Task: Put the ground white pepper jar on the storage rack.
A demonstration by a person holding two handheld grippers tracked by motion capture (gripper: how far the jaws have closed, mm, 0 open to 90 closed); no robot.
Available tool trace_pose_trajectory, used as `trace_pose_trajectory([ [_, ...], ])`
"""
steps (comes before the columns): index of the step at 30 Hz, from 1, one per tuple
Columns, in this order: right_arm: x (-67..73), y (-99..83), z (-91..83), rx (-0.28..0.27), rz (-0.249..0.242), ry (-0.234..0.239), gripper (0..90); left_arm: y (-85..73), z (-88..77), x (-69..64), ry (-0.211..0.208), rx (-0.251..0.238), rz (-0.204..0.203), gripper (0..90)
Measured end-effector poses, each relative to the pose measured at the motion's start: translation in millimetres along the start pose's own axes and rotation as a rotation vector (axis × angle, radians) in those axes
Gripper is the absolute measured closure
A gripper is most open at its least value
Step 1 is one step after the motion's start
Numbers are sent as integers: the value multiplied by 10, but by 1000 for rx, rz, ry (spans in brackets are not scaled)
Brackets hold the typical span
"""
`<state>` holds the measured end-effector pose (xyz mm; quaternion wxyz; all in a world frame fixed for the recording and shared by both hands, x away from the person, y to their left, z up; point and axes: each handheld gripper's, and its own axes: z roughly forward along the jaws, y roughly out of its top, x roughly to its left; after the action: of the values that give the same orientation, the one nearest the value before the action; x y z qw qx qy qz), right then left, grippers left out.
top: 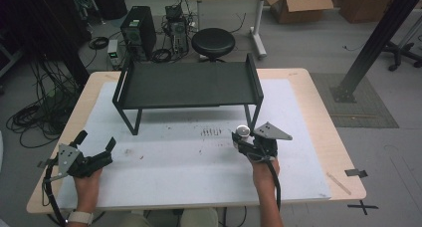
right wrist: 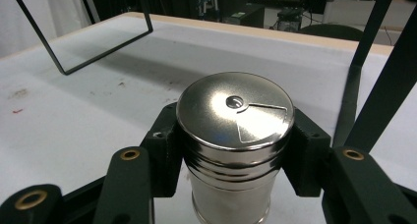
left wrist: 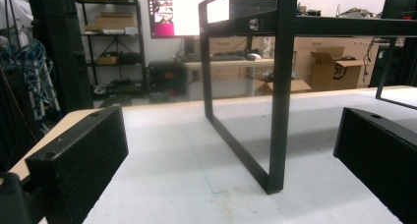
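Status: the pick-up appears complete and the placement outstanding. The right gripper [top: 245, 139] is clamped on a steel shaker tin [right wrist: 235, 130], its jaws pressed to opposite sides of the body just under the lid rim, as the right gripper view shows plainly; the tin stands upright between them with its lid, bearing a wedge-shaped pour flap, facing up. From the high view the shaker tin [top: 242, 131] sits at the tip of that gripper, just beside the near right leg of the black metal shelf rack [top: 186, 83], below the level of the shelf deck. Whether the tin's base touches the white table mat [top: 199, 172] or hangs just above it cannot be determined. The rack's deck, ahead of and above the right gripper, carries nothing, so in my judgement setting the tin there is the remaining work, though the destination is inferred only. The left gripper [top: 95, 141] is spread wide and holds nothing; it rests low over the mat, well apart from the tin, and its own view looks between both jaws toward the rack's near left leg [left wrist: 280, 111], ahead of it and untouched.
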<state>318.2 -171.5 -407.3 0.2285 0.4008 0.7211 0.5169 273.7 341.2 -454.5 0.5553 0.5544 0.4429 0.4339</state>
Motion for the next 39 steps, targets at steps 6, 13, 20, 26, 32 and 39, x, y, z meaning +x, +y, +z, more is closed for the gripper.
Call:
trace_pose_trajectory([
  [6,6,158,-63,-7,-9,6,487,1,1,-1,0,1,1,2],
  [13,21,341,-137,-17,-21,18,487,1,1,-2,0,2,2,3],
  [20,51,531,-181,-23,-29,35,487,1,1,-1,0,2,2,3],
  [26,98,686,-200,-27,-55,41,487,0,0,0,1,0,0,2],
  [32,135,800,-199,-39,-65,55,487,1,0,-1,0,0,-1,2],
  [39,185,974,-192,-68,-75,75,487,1,4,-7,1,4,5,2],
])
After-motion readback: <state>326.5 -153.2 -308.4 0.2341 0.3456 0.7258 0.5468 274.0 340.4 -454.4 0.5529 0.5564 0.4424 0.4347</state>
